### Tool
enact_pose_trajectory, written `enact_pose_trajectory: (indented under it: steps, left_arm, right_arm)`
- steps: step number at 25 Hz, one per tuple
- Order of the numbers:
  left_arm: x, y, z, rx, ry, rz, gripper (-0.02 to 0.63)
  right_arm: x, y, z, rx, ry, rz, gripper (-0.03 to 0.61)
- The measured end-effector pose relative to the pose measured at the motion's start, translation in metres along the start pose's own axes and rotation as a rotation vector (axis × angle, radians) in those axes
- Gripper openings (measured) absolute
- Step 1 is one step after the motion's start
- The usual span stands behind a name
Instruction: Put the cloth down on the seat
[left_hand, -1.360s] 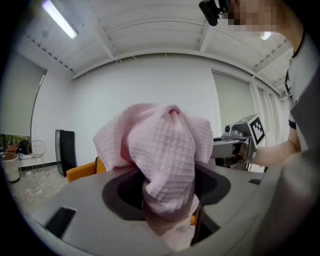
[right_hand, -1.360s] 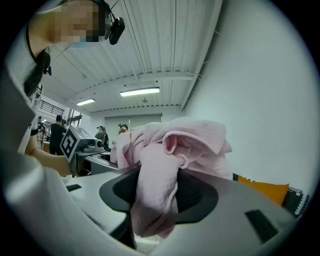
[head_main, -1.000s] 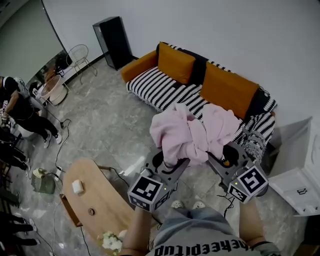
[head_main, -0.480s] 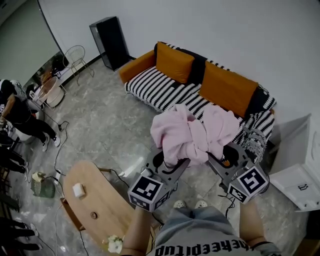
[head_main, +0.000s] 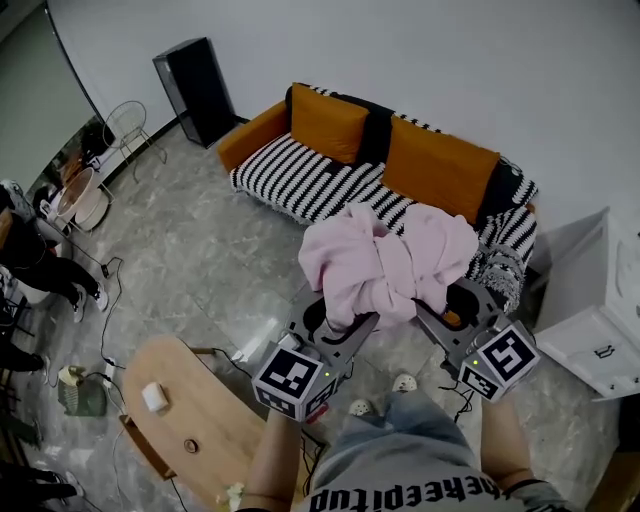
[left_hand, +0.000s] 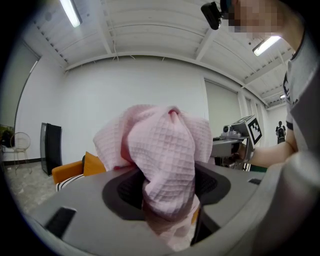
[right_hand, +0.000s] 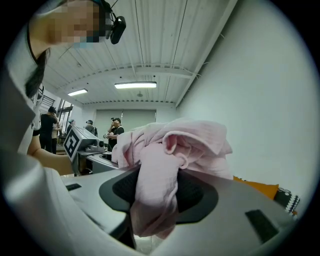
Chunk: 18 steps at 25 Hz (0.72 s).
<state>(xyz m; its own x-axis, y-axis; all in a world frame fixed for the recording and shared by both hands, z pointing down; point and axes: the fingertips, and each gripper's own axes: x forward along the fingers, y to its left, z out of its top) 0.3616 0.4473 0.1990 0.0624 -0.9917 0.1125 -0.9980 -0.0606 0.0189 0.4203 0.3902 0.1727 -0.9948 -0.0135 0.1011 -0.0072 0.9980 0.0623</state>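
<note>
A crumpled pink waffle-weave cloth (head_main: 385, 262) hangs in the air between both grippers, above the floor in front of the sofa. My left gripper (head_main: 345, 322) is shut on its left part, seen bunched between the jaws as the pink cloth (left_hand: 167, 165). My right gripper (head_main: 440, 310) is shut on the right part, where the pink cloth (right_hand: 160, 180) spills over the jaws. The seat is a black-and-white striped sofa (head_main: 310, 180) with orange cushions (head_main: 440, 170), just beyond the cloth.
A wooden oval table (head_main: 185, 420) stands at the lower left with small items on it. A black speaker (head_main: 190, 85) stands at the sofa's left end, a white cabinet (head_main: 600, 320) at the right. People stand at the far left edge. Grey stone floor (head_main: 190, 260) lies between.
The view has shifted: the sofa sits lower and closer in the head view, and the table has slid toward the bottom left. Both grippers still hold the cloth in the same way.
</note>
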Motion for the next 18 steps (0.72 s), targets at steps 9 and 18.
enact_pose_trajectory:
  steps: [9,18]
  left_arm:
    - [0.046,0.030,0.002,-0.016,0.014,0.006,0.282]
    - [0.070,0.046,0.001,-0.019,0.013,0.028,0.284]
  right_arm:
    - [0.028,-0.048,-0.003,0.005,0.003,0.014,0.212]
    - [0.045,-0.074,-0.006,0.003,-0.007,0.030,0.210]
